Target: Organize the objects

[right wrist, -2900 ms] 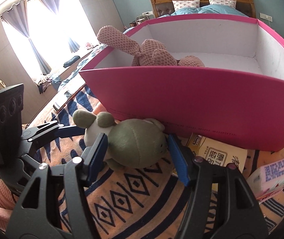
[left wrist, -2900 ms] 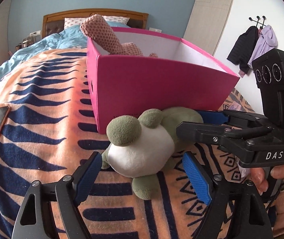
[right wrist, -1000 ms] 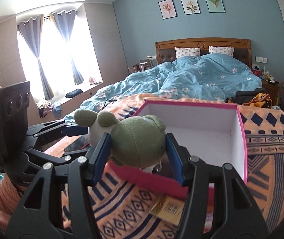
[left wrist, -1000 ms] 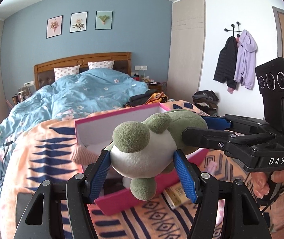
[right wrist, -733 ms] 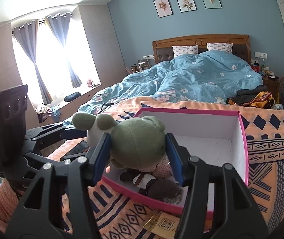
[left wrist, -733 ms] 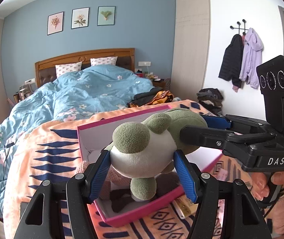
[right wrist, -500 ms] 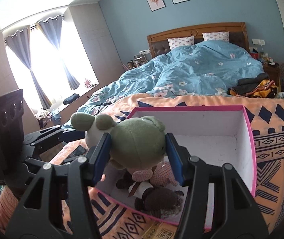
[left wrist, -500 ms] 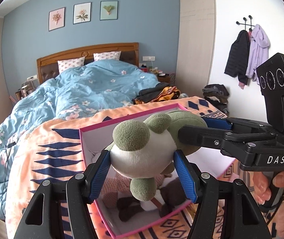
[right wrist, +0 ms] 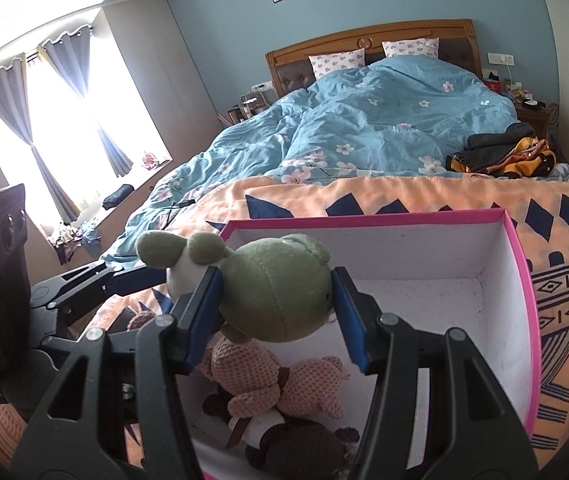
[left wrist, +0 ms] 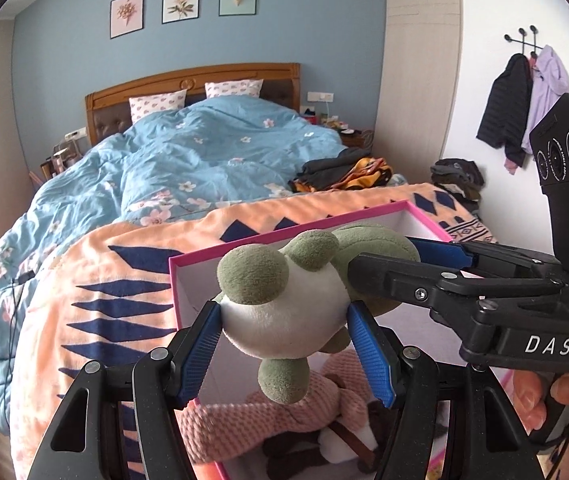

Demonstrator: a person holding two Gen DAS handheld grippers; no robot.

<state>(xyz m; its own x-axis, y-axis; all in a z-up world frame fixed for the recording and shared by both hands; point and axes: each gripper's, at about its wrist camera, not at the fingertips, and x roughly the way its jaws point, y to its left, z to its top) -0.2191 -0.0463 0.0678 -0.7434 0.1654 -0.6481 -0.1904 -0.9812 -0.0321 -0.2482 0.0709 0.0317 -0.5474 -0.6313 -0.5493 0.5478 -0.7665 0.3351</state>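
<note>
You are gripping the green plush frog [left wrist: 284,312] with both tools at once: your left gripper [left wrist: 288,356] is clamping its white belly, and your right gripper [right wrist: 276,316] is clenching its green back. The frog is hanging in the air above the pink box [right wrist: 524,276], over the box's near end. Inside the box, a pink knitted toy [right wrist: 268,376] and a dark brown plush [right wrist: 304,448] are lying beneath the frog.
</note>
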